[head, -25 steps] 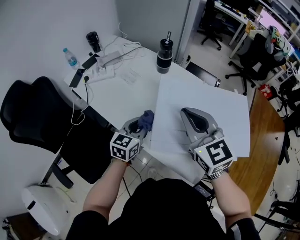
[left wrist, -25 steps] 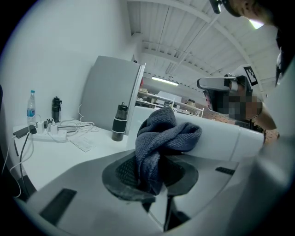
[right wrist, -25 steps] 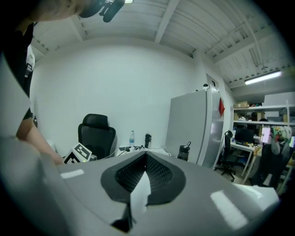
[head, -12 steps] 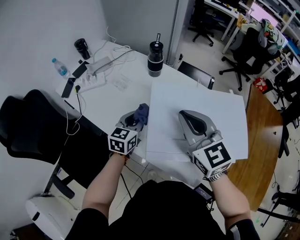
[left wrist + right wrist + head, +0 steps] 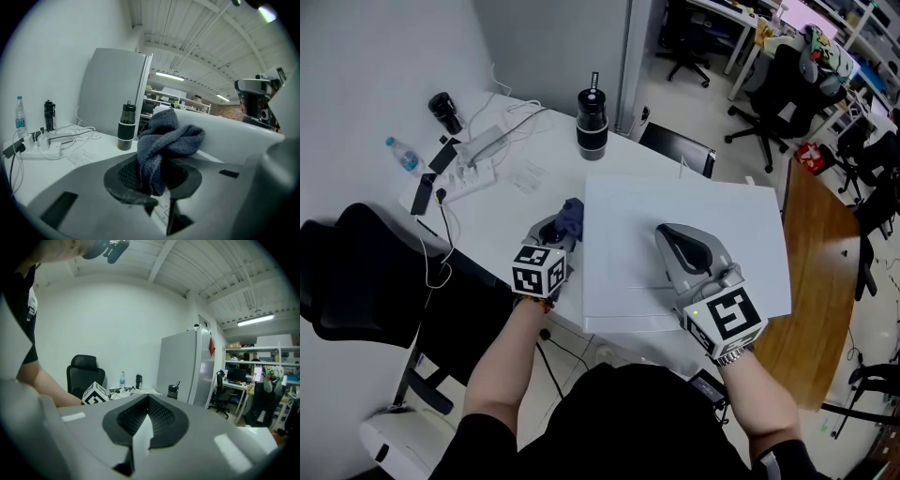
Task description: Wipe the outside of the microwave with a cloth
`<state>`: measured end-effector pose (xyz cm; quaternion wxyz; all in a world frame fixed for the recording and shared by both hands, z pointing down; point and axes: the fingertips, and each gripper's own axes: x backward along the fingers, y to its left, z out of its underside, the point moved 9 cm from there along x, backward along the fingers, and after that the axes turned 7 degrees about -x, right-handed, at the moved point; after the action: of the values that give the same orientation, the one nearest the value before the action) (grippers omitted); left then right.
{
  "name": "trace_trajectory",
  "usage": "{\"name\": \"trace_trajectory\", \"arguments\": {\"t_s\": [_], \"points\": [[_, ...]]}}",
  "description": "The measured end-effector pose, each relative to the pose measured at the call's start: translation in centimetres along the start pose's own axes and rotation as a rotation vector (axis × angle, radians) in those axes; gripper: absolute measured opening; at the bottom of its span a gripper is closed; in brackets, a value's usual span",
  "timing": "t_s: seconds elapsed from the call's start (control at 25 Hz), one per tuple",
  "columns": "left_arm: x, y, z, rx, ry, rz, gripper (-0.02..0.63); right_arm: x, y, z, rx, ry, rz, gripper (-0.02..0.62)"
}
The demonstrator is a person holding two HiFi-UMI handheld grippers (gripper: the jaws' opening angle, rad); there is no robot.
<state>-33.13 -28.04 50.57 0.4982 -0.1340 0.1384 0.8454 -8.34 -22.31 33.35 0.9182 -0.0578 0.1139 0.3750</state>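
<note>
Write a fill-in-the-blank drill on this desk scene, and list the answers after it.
1. The left gripper is shut on a crumpled blue-grey ____.
2. The right gripper, jaws together, lies over the top of the white ____.
3. The clear water bottle near the wall has a ____ cap.
Missing words: cloth; microwave; blue.
</note>
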Motion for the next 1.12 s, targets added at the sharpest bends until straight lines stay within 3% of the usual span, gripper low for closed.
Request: {"name": "trace_trajectory", "arguments": {"t_s": [0.52,1.12], "points": [[-1.9,1.5,-2.2,0.009,0.014,-0.044,0.091,2.0,-1.1,0.2,-0.011,-0.003,0.068,0.0],[3.5,-0.1,-6.9,-0.049,-0.103,-0.119,0.091,5.4,-0.9,0.6,-0.031,-0.03,0.092,0.001]]}}
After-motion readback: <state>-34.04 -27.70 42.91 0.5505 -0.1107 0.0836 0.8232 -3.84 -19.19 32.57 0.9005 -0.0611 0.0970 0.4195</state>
